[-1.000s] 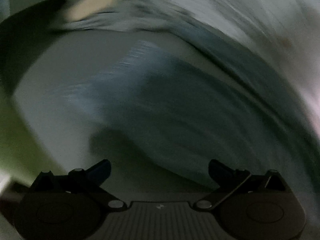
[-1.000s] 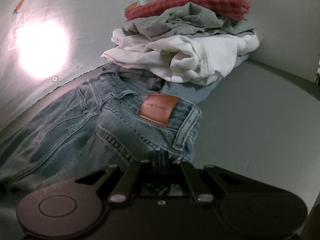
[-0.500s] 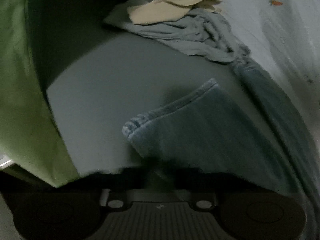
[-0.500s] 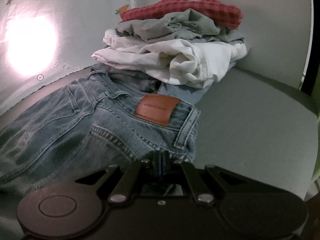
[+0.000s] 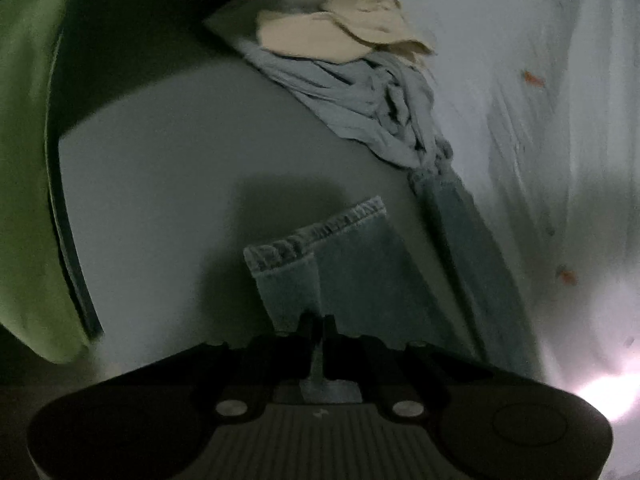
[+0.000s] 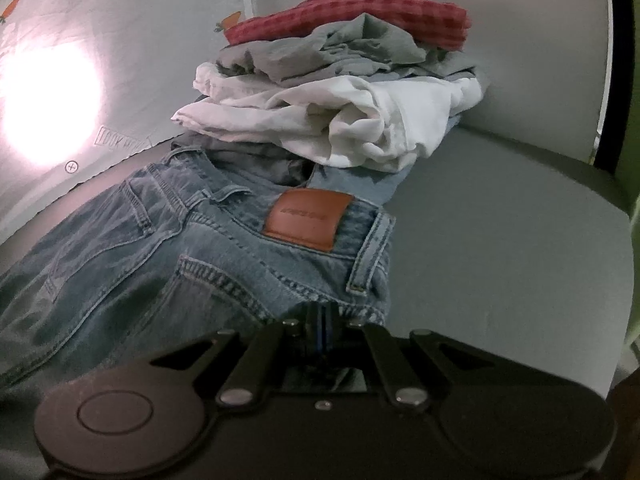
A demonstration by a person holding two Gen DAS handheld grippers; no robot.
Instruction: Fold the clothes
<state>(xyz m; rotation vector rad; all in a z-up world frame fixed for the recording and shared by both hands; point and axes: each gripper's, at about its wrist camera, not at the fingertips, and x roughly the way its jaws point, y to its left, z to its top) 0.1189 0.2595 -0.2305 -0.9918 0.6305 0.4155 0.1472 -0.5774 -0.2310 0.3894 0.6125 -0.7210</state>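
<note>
Faded denim jeans point(image 6: 192, 248); stitched hems

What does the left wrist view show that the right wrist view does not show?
Only the left wrist view: the jeans' leg hem, pinched by the left tongs, whose jaws are opening slightly, and a beige garment on a grey one.
Only the right wrist view: the waistband with its leather patch, gripped by the right tongs, and a clothes pile topped by a red checked cloth.
Both: jeans on a grey surface.
</note>
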